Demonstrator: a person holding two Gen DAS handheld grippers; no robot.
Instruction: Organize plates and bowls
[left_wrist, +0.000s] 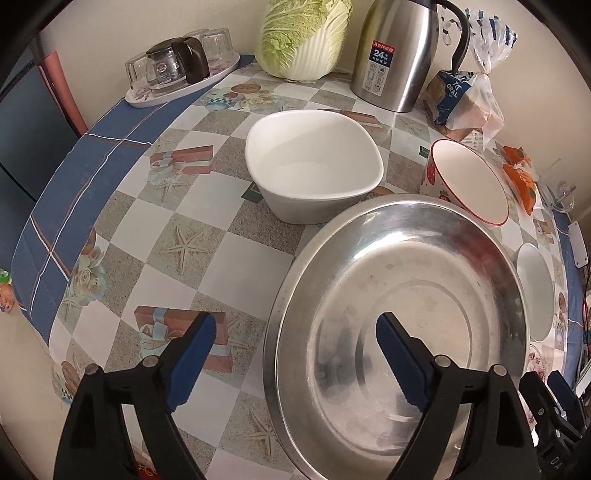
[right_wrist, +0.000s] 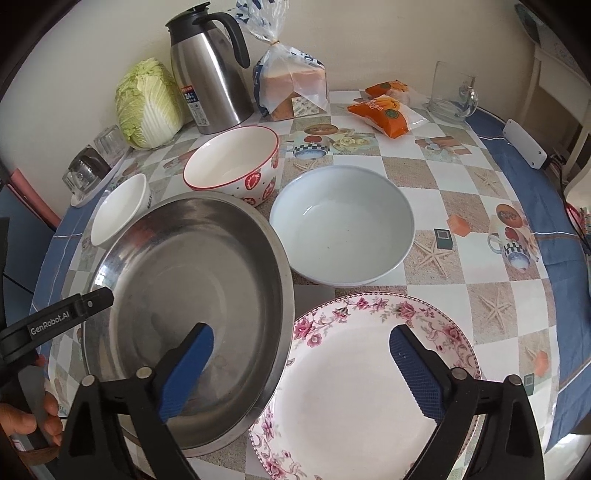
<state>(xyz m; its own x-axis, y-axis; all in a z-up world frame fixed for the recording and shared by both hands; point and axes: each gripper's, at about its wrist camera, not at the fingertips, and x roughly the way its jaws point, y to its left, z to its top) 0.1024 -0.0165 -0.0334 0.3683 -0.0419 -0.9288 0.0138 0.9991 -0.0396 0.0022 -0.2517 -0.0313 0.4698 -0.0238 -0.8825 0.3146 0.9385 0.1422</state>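
The big stainless steel basin (right_wrist: 184, 314) sits near the table's front edge, its rim overlapping the floral-rimmed plate (right_wrist: 354, 398) just to its right, and both tongs stand wide apart with nothing pinched: the left gripper (left_wrist: 295, 363) straddles the basin's left rim, one blue pad over the cloth and one over the scuffed, shiny metal inside, while the right gripper (right_wrist: 301, 373) spans the basin's right rim and the plate's white centre. Behind the basin, a strawberry-print bowl (right_wrist: 236, 166) with a red lip; right of that, a plain pale round bowl (right_wrist: 343, 229); to the left, a squarish white ceramic bowl (left_wrist: 312, 166). A small white dish (left_wrist: 535, 291) shows at the right of the left camera's view. All on a glossy checked tablecloth (left_wrist: 177, 236) (starfish, gift boxes, blue border) against a cream wall. Along the back: napa cabbage (left_wrist: 306, 37), brushed-steel thermos jug (right_wrist: 210, 74), bagged sliced bread (right_wrist: 291, 88), orange snack packets (right_wrist: 384, 114), a glass mug (right_wrist: 450, 92), and a tray of upturned glasses (left_wrist: 177, 70).
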